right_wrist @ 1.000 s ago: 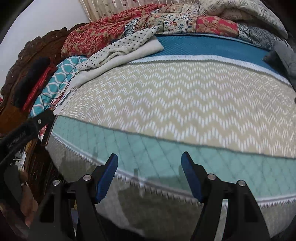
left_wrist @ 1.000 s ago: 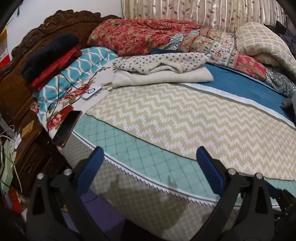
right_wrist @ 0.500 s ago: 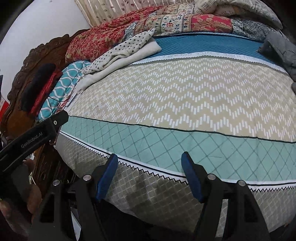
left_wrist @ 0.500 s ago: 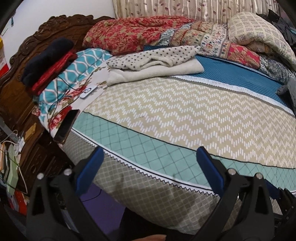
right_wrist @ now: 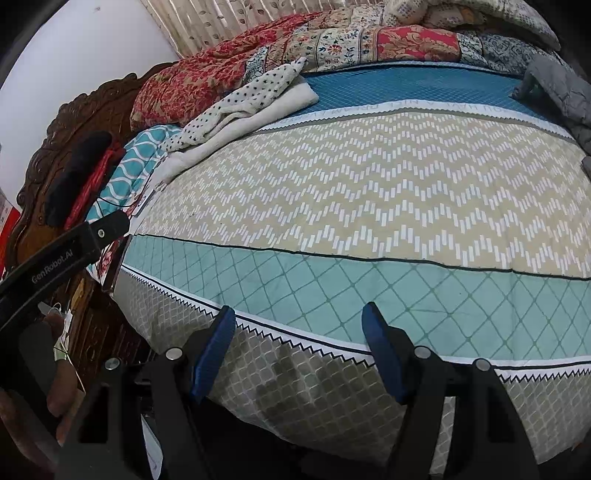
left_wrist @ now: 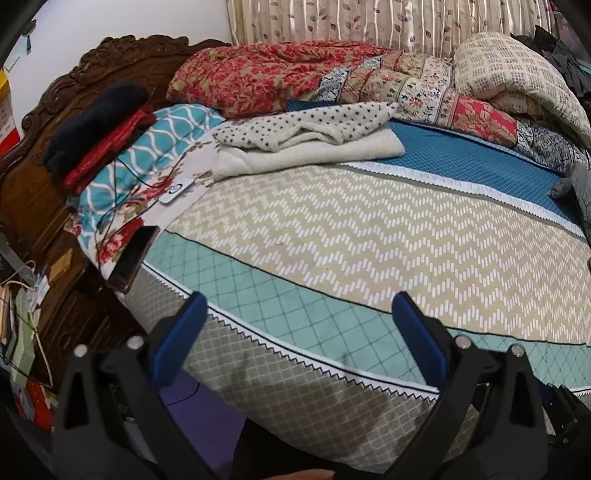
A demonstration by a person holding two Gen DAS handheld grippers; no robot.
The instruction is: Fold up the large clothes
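Both the left gripper [left_wrist: 295, 314] and right gripper [right_wrist: 299, 330] hang wide apart near the bed's [left_wrist: 369, 229] edge, while the folded dotted clothes [left_wrist: 306, 129] lie far left beside a red quilt [left_wrist: 258, 74].

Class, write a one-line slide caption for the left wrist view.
Open left gripper faces the patterned bed cover; polka-dot garment lies folded beyond.

You face a wide bed [left_wrist: 369, 236] covered by a patterned sheet in beige chevron, mint diamond and blue bands. At your left stands a dark carved wooden headboard [left_wrist: 122, 59] against a plain white wall [left_wrist: 110, 22]. Behind the bed hang beige striped curtains with a leaf print [left_wrist: 369, 22]. Light is soft and even.
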